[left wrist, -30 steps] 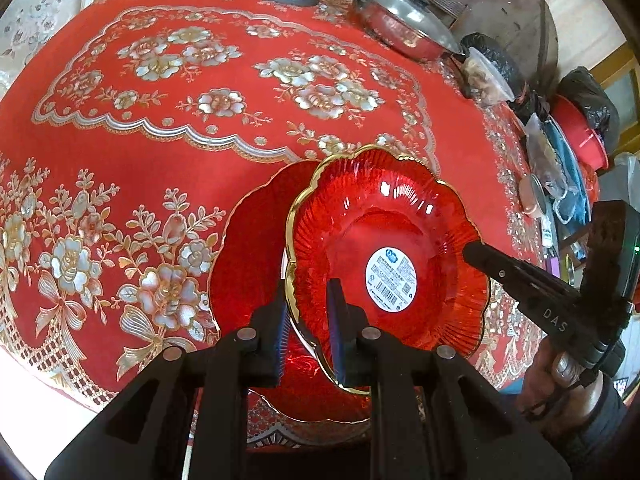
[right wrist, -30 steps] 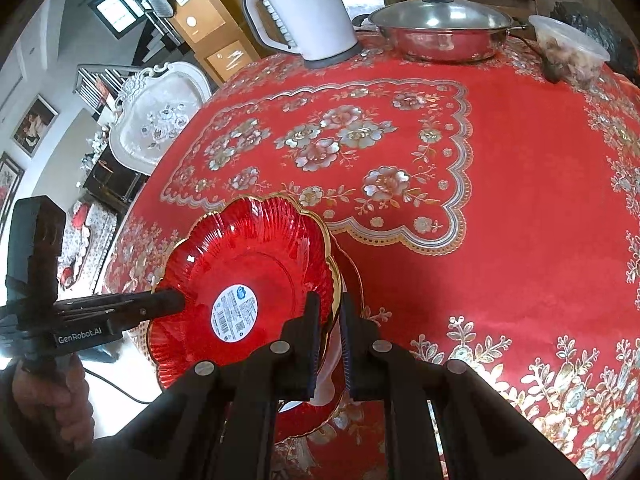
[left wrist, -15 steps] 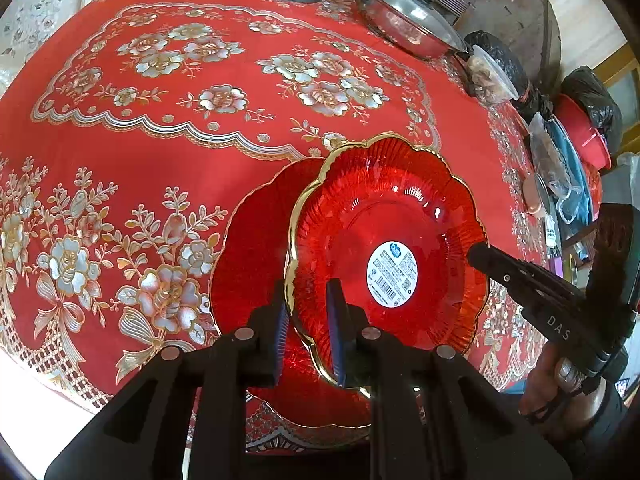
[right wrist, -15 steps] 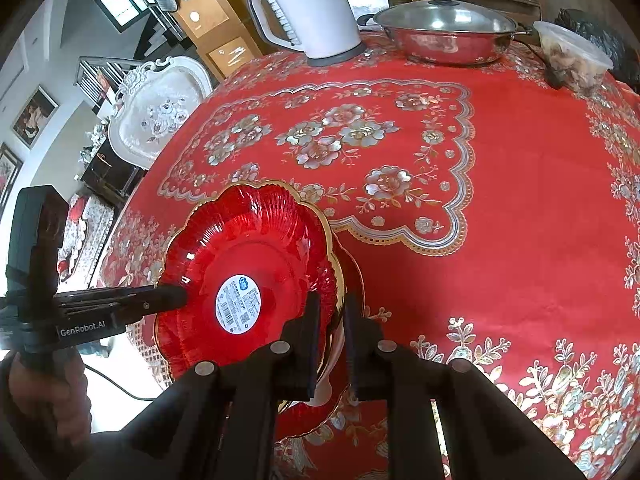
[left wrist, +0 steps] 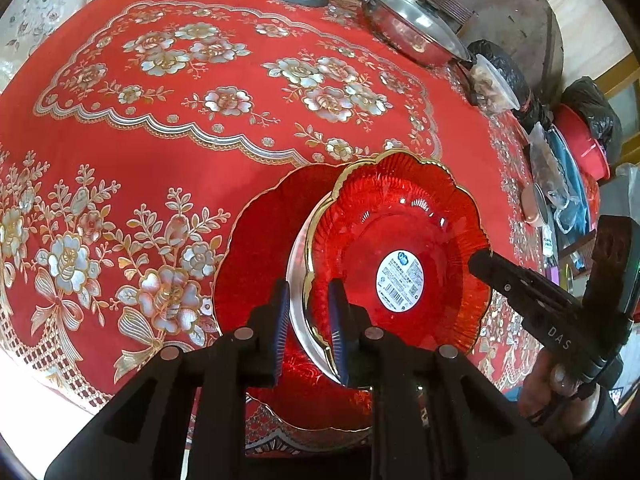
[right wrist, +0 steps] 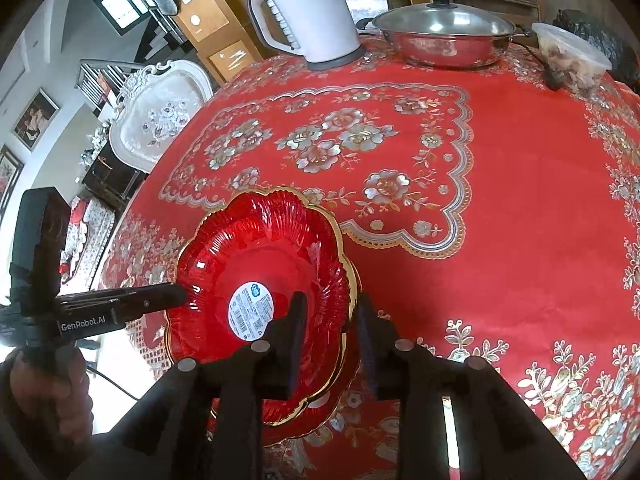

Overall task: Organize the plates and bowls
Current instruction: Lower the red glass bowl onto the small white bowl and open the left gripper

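Note:
A red glass bowl (left wrist: 400, 232) (right wrist: 260, 248) with a scalloped gold rim and a white barcode sticker sits tilted over a flat red plate (left wrist: 256, 264) (right wrist: 349, 364) near the table's front edge. A white dish (left wrist: 297, 304) (right wrist: 320, 403) shows as a sliver between the two. My left gripper (left wrist: 308, 284) (right wrist: 176, 292) is shut on the bowl's near rim. My right gripper (right wrist: 331, 298) (left wrist: 476, 258) stands open at the opposite side, its fingers straddling the rim with a gap on each side.
On the red flowered tablecloth (right wrist: 500, 208), a white kettle (right wrist: 312, 12) and a lidded steel pot (right wrist: 444, 32) stand at the far edge, with a plastic food tub (right wrist: 572, 56) beside them. Bags and a red basin (left wrist: 580, 144) lie past the right edge. A white chair (right wrist: 160, 112) stands at the left.
The right gripper's fingers have spread apart and let go of the bowl's rim. The bowl has shifted slightly away from the cameras. The left gripper's grip is unchanged.

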### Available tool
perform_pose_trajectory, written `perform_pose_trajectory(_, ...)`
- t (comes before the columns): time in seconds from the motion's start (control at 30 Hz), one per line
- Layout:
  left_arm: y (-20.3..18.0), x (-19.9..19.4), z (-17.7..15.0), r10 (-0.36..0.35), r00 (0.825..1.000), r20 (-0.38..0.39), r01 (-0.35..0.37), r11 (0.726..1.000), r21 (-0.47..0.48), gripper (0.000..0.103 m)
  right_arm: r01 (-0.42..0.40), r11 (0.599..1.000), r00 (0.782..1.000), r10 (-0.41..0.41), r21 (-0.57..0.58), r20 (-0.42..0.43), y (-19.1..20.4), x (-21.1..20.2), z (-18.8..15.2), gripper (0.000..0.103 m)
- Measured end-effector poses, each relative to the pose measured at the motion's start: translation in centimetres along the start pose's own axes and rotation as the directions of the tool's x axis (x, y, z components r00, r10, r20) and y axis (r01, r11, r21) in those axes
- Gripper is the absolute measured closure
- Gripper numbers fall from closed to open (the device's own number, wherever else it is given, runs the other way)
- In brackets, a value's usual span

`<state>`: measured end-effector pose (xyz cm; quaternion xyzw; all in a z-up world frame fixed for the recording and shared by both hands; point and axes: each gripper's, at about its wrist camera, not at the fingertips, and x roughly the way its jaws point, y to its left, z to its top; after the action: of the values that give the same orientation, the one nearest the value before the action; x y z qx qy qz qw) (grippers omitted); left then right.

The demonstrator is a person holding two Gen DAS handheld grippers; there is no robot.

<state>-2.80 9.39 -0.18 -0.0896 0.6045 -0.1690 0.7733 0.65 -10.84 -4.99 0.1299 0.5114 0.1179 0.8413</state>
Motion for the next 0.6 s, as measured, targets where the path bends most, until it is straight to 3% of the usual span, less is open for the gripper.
perform_pose_trajectory(0.23, 0.1, 0.0, 0.0, 0.003, 1.0, 0.002, -0.003, 1.0, -0.011, 0.086, 0.012, 1.0, 1.0, -0.013, -0.019, -0.022, 0.4, 0.3, -0.1, 0.074)
perform_pose_trajectory(0.43, 0.2, 0.0, 0.0, 0.002, 1.0, 0.003, -0.002, 1.0, -0.015, 0.086, 0.054, 0.997, 0.998, -0.056, -0.062, -0.042, 1.1, 0.8, -0.2, 0.064)
perform_pose_trajectory(0.6, 0.4, -0.2, 0.1, 0.004, 1.0, 0.013, -0.004, 1.0, -0.025, 0.086, 0.055, 0.997, 0.998, -0.055, -0.05, 0.01, 0.8, -0.1, 0.0, 0.064)
